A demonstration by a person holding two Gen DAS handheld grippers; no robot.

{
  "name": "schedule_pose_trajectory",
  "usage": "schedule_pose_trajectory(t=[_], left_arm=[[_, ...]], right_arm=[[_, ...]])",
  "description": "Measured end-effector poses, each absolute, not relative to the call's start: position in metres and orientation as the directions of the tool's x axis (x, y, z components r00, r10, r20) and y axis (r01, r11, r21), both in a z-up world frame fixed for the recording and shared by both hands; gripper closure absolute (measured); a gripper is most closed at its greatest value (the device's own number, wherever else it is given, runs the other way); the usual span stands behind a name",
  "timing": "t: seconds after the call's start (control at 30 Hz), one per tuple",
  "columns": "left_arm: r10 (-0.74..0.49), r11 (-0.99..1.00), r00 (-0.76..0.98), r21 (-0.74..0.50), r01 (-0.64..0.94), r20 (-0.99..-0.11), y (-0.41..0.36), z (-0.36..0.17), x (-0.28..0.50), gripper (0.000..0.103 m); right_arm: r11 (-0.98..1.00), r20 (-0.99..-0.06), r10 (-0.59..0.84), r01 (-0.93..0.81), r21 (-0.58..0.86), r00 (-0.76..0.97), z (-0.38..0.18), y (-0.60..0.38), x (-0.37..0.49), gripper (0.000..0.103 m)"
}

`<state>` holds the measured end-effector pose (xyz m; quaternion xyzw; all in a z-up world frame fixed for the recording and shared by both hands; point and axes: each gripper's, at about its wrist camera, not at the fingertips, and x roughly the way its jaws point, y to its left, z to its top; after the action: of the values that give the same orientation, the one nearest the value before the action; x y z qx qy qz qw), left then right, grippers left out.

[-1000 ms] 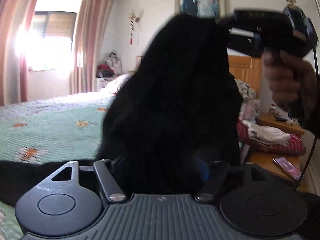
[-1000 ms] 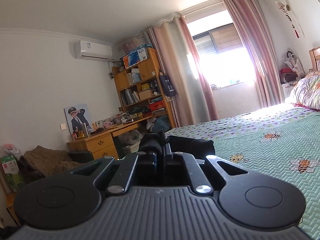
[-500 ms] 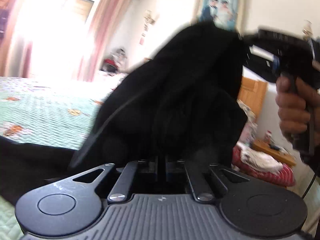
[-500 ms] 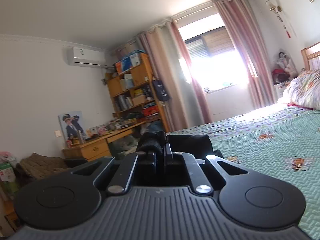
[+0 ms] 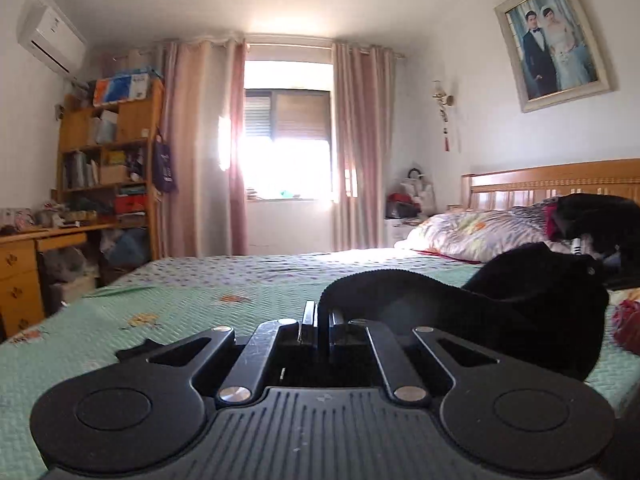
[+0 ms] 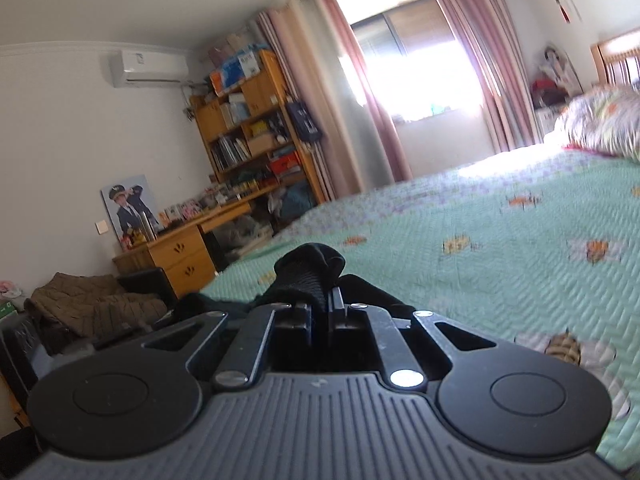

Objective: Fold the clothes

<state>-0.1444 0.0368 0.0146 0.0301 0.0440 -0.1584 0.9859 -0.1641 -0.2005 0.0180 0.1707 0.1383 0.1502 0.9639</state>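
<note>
The black knit garment (image 5: 520,304) lay draped in a loose arc above the green quilted bedspread with small orange motifs (image 5: 180,308), held up at two points. In the left wrist view its ribbed edge rose from between the fingers of the left gripper (image 5: 319,322), curved over to the right and sagged into a dark, bunched mass near the right edge of the bed. The cloth looked matte and thick, with a fine ribbed border along the top of the arc. The left gripper's jaws were fully closed, pinching that ribbed edge, having just finished closing on it.

In the right wrist view the right gripper (image 6: 320,312) had its jaws closed almost completely on another part of the same garment, a wad of ribbed black knit bulging up just beyond the fingertips, with more cloth spilling down on both sides onto the near edge of the bed.

A floral pillow (image 5: 472,232) lay at the head of the bed before the wooden headboard (image 5: 540,188).
</note>
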Motion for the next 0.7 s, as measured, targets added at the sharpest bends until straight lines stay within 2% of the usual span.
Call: schedule_pose_trajectory(t=[0.1,0.2,0.33,0.43,0.5,0.57,0.67,0.7], left_arm=[[-0.235,0.968,0.969,0.073,0.240,-0.074,0.043,0.030,-0.143,0.099],[-0.157,0.982,0.988,0.101,0.157,-0.016,0.035,0.052,-0.138,0.099],[-0.076,0.996,0.997,0.049,0.075,0.020,0.032,0.072,-0.136,0.099],[-0.042,0.999,0.999,0.026,0.042,-0.028,0.047,0.068,-0.131,0.098],[-0.021,1.000,0.997,0.006,0.022,-0.073,0.063,0.058,-0.128,0.098],[-0.002,1.000,0.994,-0.010,0.001,-0.113,0.080,0.049,-0.125,0.098],[0.029,0.999,0.986,-0.034,-0.035,-0.164,0.106,0.032,-0.123,0.098],[0.040,0.998,0.983,-0.042,-0.048,-0.179,0.114,0.026,-0.123,0.098]], right_arm=[[0.885,-0.223,0.372,-0.271,0.379,0.901,0.013,-0.191,-0.164,0.094],[0.877,-0.213,0.419,-0.333,0.347,0.882,0.010,-0.170,-0.171,0.094],[0.864,-0.234,0.492,-0.435,0.256,0.839,0.002,-0.131,-0.177,0.090],[0.838,-0.247,0.539,-0.484,0.253,0.805,-0.007,-0.111,-0.179,0.078],[0.808,-0.252,0.575,-0.492,0.323,0.779,-0.016,-0.114,-0.178,0.070],[0.789,-0.253,0.593,-0.488,0.373,0.765,-0.026,-0.123,-0.179,0.069],[0.860,-0.288,0.499,-0.428,0.278,0.817,-0.033,-0.138,-0.184,0.067],[0.892,-0.306,0.448,-0.397,0.214,0.840,-0.034,-0.143,-0.183,0.063]])
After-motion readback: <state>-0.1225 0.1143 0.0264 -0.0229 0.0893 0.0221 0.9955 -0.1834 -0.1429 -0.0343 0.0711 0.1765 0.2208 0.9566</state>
